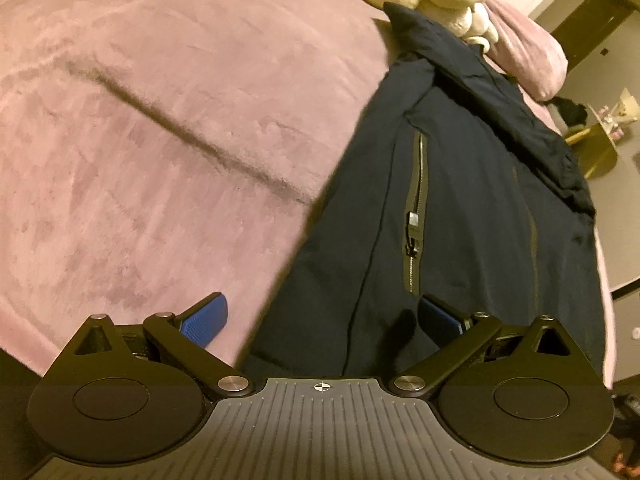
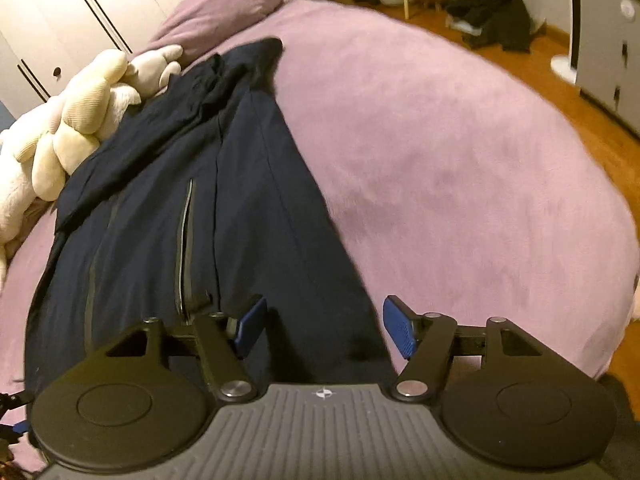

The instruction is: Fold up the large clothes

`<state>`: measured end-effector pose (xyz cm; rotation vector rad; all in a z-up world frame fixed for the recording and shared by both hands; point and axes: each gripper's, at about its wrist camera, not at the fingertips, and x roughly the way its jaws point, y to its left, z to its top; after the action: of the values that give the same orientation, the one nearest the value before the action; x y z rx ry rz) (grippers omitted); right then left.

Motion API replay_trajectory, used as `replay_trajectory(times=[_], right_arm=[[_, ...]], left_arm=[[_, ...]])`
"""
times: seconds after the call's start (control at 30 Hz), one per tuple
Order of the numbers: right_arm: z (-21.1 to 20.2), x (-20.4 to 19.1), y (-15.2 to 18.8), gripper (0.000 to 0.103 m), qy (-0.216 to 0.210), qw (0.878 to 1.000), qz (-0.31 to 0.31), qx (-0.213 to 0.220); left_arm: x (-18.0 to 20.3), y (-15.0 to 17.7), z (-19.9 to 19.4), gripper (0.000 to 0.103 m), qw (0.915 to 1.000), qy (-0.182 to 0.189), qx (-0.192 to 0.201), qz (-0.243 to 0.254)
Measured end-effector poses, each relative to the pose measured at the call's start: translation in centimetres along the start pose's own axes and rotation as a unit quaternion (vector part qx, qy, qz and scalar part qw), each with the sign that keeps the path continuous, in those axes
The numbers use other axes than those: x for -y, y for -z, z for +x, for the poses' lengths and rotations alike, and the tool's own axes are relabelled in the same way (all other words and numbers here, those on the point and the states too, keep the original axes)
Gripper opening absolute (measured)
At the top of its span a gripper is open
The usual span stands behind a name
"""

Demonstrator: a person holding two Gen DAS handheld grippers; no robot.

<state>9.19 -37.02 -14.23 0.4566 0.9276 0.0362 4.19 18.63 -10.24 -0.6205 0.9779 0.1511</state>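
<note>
Left wrist view shows the wide bed with a plush mauve cover (image 1: 160, 100) filling most of the picture, and the right wrist view shows the same bed (image 2: 460, 160) from the other side. On it lies the large dark navy jacket of smooth fabric (image 1: 460, 220), stretched lengthwise away from both cameras (image 2: 224, 200), with a sleeve or a side panel folded along its length; which one it is cannot be told. Beyond its far end rest the cream plush toys (image 2: 68, 132) and a mauve pillow (image 2: 224, 4). A silver pocket zipper (image 1: 416, 216) runs down the jacket front.

The left claw (image 1: 322, 318) is spread wide, holding nothing, and hovers over the near hem with one blue pad above the bed and the other above the jacket. The right claw (image 2: 324, 328) is also spread and empty, over the opposite corner of the same hem.

The step in hand seems to be the reach for the bottom edge, before a fold across the length. The next move probably calls for lowering both claws onto the hem corners, pinching all fabric layers together, then lifting evenly toward the collar. The slippery cloth may slide out if only the top layer is caught.
</note>
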Motion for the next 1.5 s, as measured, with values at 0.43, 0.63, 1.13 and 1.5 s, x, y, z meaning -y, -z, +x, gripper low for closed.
replay_trajectory(times=[0.43, 0.63, 1.13, 1.5], right_arm=[[-0.5, 1.3, 0.4, 0.025, -0.09, 0.995, 0.009, -0.041], [0.0, 2.2, 0.1, 0.034, -0.104, 0.992, 0.049, -0.059], [-0.6, 0.0, -2.9, 0.02, -0.202, 0.974, 0.095, -0.048], [5.9, -6.7, -15.6, 0.02, -0.21, 0.955, 0.203, 0.058]], left_arm=[[-2.9, -0.7, 0.1, 0.056, 0.9875, 0.127, -0.077, -0.054], [-2.3, -0.8, 1.2, 0.064, 0.9873, 0.119, -0.096, -0.043], [4.1, -7.0, -1.8, 0.026, 0.975, 0.219, -0.009, -0.037], [7.2, -20.6, 6.0, 0.018, 0.9792, 0.138, 0.104, -0.105]])
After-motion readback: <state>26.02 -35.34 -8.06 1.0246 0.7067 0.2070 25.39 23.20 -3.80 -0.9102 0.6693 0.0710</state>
